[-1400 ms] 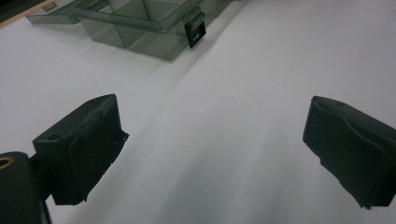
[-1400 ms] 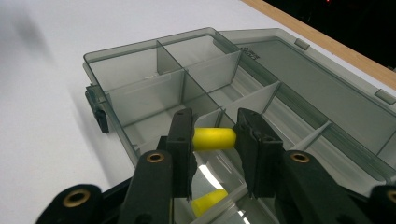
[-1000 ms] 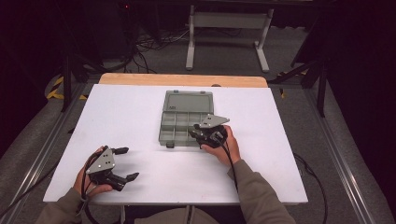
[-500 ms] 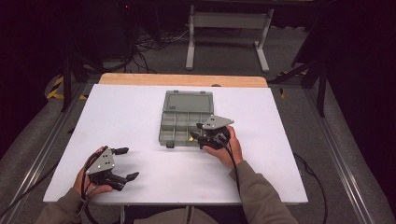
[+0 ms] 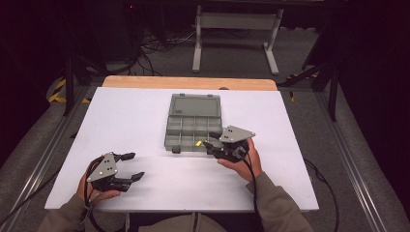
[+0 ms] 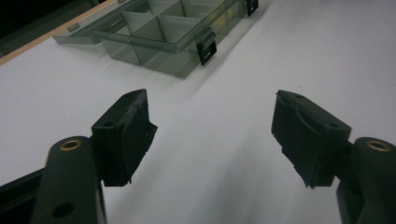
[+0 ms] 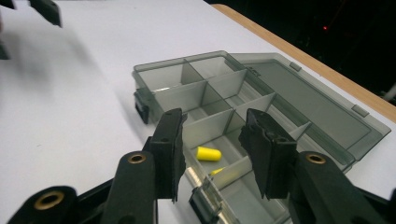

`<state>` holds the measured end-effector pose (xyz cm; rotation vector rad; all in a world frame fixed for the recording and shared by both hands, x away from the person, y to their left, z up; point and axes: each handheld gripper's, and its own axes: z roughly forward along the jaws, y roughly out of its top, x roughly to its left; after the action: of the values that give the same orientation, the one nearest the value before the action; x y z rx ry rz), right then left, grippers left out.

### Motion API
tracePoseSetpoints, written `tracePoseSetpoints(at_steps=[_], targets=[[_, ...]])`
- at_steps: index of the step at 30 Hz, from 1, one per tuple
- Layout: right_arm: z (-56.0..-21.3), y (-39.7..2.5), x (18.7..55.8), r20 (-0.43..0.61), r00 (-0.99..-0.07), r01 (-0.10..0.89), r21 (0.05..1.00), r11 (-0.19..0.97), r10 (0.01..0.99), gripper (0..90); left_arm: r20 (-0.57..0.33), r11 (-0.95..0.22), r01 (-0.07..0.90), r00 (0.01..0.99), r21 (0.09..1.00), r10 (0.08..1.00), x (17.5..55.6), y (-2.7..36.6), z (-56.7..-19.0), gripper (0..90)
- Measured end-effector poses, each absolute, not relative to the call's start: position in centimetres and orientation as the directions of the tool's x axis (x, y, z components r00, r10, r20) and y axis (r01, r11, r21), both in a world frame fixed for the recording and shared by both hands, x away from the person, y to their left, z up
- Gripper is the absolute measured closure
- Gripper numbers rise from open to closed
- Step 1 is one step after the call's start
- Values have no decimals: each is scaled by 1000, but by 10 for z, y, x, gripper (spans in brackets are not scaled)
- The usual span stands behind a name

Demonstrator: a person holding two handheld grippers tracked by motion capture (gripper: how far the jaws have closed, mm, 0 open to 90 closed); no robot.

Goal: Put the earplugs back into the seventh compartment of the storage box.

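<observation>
— Where the right gripper [image 7: 212, 154] hangs over the box's [image 5: 193, 126] near edge, what do its fingers hold?
— Nothing; they are spread apart, released, with a yellow plug [image 7: 208, 153] lying in the near compartment between them.
— And the left gripper [image 5: 129, 166]?
— Well apart from the box, near the tabletop's [image 5: 145, 111] front, fingers wide and empty.
— The lid [image 7: 308, 98]?
— Folded flat behind the box.

Lab or recording studio, not a home. White work table [image 5: 145, 121] with a wooden edge at 12 o'clock, standing in a dark room. Grey carpeted floor [image 5: 338, 145]. Tangled black cables [image 5: 145, 48] at 11 o'clock. Grey metal stand [image 5: 237, 29] at 12 o'clock. Yellow-black hazard tape [image 5: 60, 89] at 10 o'clock.
</observation>
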<state>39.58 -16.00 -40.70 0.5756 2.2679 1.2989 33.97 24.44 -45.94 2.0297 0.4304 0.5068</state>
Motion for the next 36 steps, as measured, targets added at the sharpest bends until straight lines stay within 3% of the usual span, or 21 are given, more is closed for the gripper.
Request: tracePoseSetpoints(at_steps=[8, 17, 26, 36], targets=[[-408, -175, 380, -209, -804, 118, 862, 494, 557, 673, 180, -471, 88, 851, 878, 494, 337, 245, -458, 450], [-414, -182, 365, -217, -831, 112, 836, 537, 512, 850, 171, -462, 90, 853, 882, 493, 337, 246, -457, 662], [-418, -194, 355, -216, -844, 113, 824, 555, 491, 900, 178, -478, 91, 854, 874, 490, 337, 248, -455, 879], [-427, -209, 348, -237, -833, 128, 797, 590, 501, 900, 188, -514, 103, 855, 852, 484, 341, 247, -456, 900]])
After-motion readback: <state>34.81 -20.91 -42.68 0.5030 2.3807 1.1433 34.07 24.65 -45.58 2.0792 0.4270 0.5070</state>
